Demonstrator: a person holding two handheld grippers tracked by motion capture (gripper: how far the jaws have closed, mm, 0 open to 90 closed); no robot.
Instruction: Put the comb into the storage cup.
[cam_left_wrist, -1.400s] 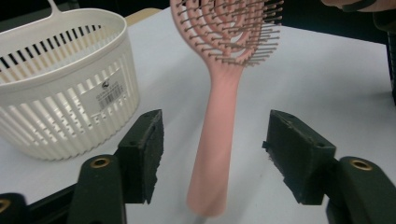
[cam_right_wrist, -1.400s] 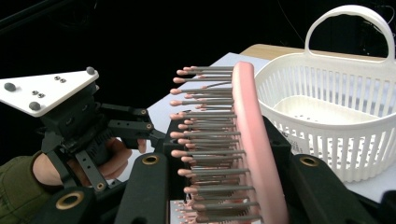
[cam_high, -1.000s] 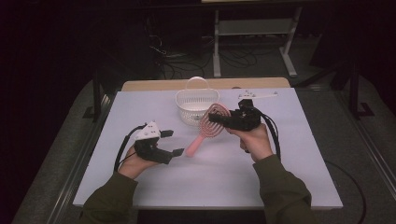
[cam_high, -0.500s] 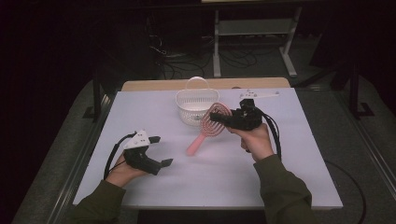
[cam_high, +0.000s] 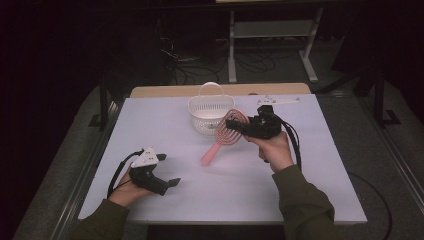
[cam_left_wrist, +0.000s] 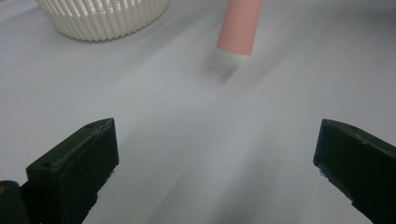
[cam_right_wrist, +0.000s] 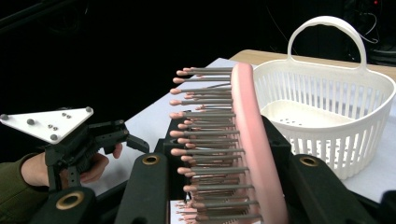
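A pink hairbrush (cam_high: 231, 126) is clamped by its head in my right gripper (cam_high: 245, 126), which is shut on it above the white table (cam_high: 300, 190). Its handle (cam_high: 209, 156) slants down to the left, its tip just above the tabletop. In the right gripper view the bristled head (cam_right_wrist: 247, 140) stands between the jaws of the right gripper (cam_right_wrist: 226, 161). My left gripper (cam_high: 169, 170) sits low at the near left. Its jaws have just been opening and hold nothing. In the left gripper view the left gripper (cam_left_wrist: 217, 130) faces the handle end (cam_left_wrist: 239, 28).
A white slatted basket (cam_high: 210, 112) with a loop handle stands at the back middle, right behind the brush head; its wall (cam_right_wrist: 327, 116) is empty inside. A small white bracket (cam_high: 277, 101) lies at the back right. Dark floor, cables and a metal frame lie beyond.
My left gripper has drawn back toward the near left edge and sunk closer to the table, jaws spread wider. The right gripper and brush have stayed put.
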